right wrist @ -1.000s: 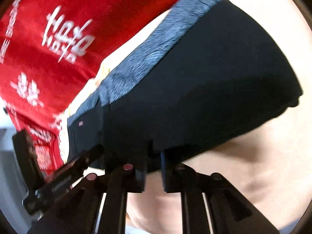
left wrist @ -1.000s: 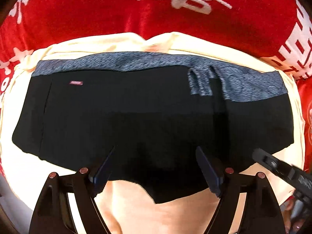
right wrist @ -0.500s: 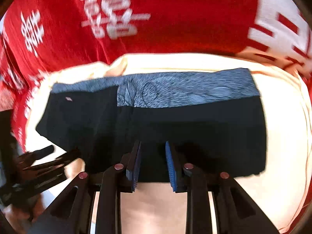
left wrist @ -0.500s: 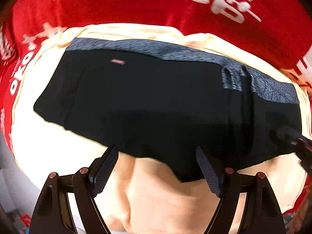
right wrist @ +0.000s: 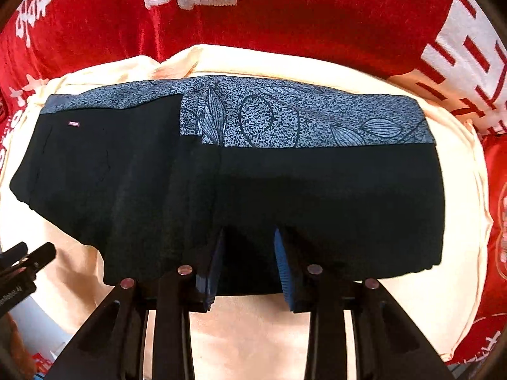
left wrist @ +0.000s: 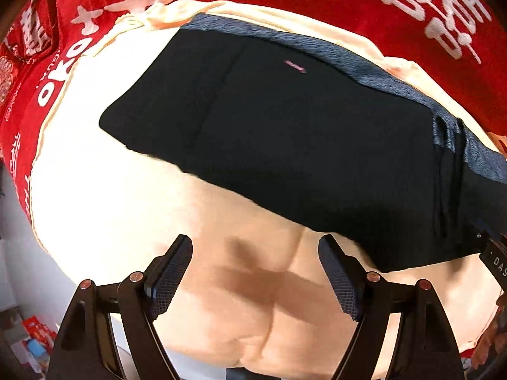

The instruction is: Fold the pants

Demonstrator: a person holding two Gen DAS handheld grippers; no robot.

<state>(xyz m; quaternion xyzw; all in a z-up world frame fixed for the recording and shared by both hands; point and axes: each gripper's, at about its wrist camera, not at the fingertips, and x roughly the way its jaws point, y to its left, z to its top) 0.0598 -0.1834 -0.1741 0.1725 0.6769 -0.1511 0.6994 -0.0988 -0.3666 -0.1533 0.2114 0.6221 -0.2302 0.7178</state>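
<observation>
Pants (right wrist: 285, 190) lie flat on a cream cloth (right wrist: 459, 221), which in turn covers a red cloth (right wrist: 317, 15) printed with white characters. From my two wrist cameras, I see the pants as a compact black rectangle with a grey patterned waistband (right wrist: 301, 117) running along the far edge. On the left side of the right-wrist view, a black layer sits over part of the waistband, so I judge at least one fold is already made. A small pink label (right wrist: 74, 123) shows near the far left corner.

My left gripper (left wrist: 255, 272) hangs over bare cream cloth, just beside the near edge of the pants; its jaws are spread wide with nothing between them. My right gripper (right wrist: 247, 269) is over the near hem, pointing down. Its jaws have just been opening and now stand partly apart, with black fabric visible in the gap behind them. I cannot see the pads pressing on the cloth, so I read this as a hem let go, not a pinch.

My judgement: the bundle looks short and tidy, so the task is well along. What may be left is one more fold, or only smoothing; I cannot tell which.

Count: one pair of pants, one waistband, one pink label, one cream cloth, one red cloth, two grippers.
</observation>
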